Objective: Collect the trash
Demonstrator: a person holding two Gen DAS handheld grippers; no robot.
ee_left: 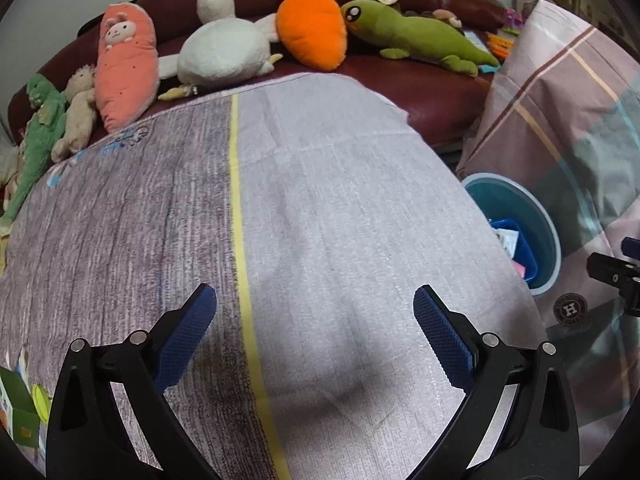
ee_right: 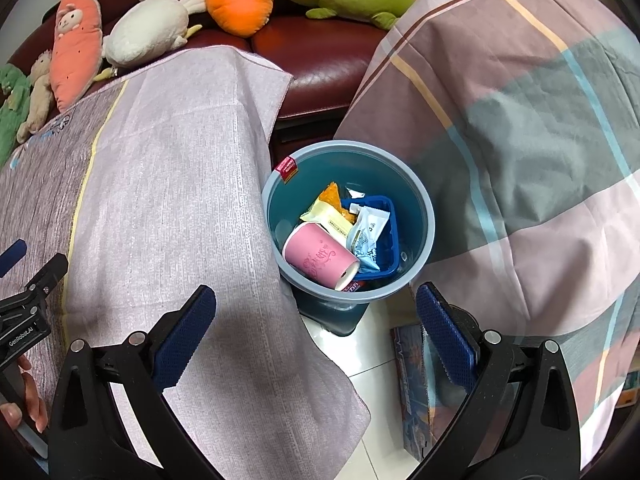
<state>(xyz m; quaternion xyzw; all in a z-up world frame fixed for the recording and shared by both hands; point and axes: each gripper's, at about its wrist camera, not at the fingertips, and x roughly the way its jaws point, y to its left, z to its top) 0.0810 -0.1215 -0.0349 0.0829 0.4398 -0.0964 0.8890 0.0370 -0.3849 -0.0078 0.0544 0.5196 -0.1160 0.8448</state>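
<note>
Both tools spread, empty: left tool (ee_left: 315, 312), right tool (ee_right: 316, 312) near bin (ee_right: 424, 196). We scan the cloth (ee_left: 340, 200) for leftover trash before grabbing.

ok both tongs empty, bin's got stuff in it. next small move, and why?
Probably swing the left tongs left toward the green carton at the cloth's edge. Both tongs are open and hold nothing, the cloth ahead is bare, and the bin already holds wrappers and a pink cup.

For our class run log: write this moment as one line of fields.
left claw: open, empty, over cloth | right claw: open, empty, near bin | bin: holds pink cup, wrappers
</note>
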